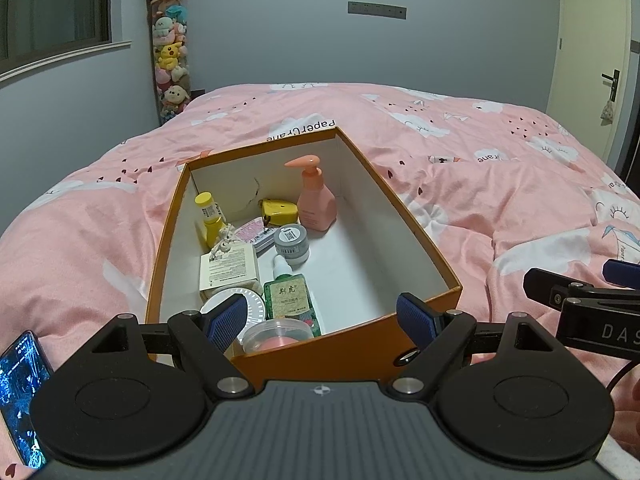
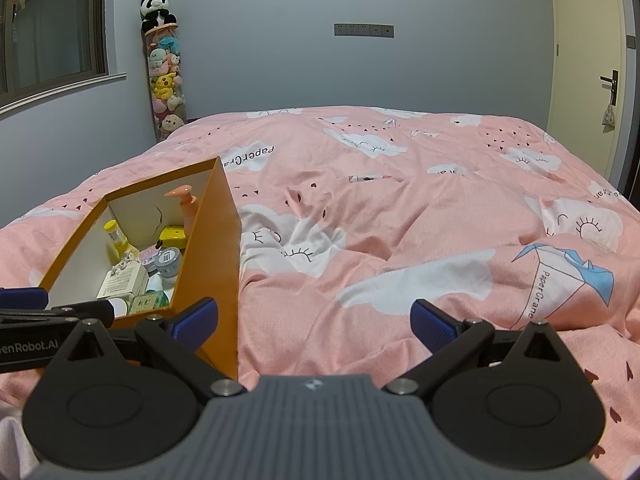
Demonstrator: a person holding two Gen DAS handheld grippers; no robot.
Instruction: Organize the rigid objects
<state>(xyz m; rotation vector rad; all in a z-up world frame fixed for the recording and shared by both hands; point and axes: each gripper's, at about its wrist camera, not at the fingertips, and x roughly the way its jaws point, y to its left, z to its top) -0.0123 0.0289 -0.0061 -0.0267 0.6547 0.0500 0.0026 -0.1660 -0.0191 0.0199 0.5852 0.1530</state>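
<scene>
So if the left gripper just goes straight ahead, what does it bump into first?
Probably the orange box's near wall; the open left hand-held gripper points right at it, though depth is hard to judge.

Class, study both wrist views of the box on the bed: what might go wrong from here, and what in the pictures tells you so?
1. The orange box sits on a soft, rumpled duvet, so pressing on it may tip it.
2. The pink pump bottle stands upright; a jolt could topple it.
3. The phone lies beside the open left gripper and could get knocked.
</scene>
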